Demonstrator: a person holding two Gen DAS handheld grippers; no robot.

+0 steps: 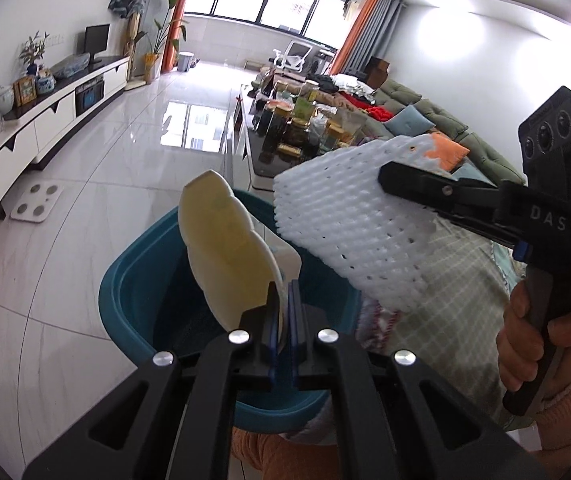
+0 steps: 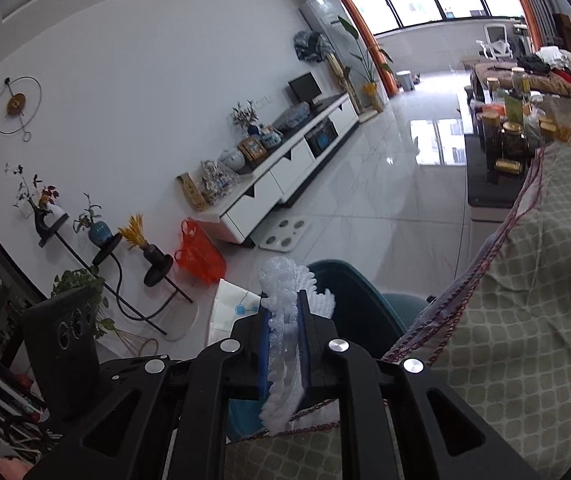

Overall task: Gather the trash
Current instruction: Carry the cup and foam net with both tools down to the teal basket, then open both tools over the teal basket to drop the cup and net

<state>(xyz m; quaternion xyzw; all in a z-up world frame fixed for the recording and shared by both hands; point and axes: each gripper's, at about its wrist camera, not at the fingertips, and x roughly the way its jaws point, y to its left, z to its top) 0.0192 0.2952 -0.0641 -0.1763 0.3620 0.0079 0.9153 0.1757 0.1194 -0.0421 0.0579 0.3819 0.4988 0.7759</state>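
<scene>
Foam net (image 1: 349, 216) clamped in right tongs (image 2: 283, 344) — left tongs (image 1: 283, 320) pinch wrapper (image 1: 225, 256).

From my remote feed, the round teal plastic bin (image 1: 133, 280) is largely hidden behind a pale scalloped foam sheet (image 1: 225, 256) and my left gripper (image 1: 284, 320); labels on the coffee table's jars (image 1: 285, 120) are too small to read.

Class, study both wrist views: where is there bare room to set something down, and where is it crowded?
Bare floor tiles lie between the TV cabinet and the coffee table, past the scale. The teal bin looks open inside. The coffee table's top is crowded with jars.
</scene>
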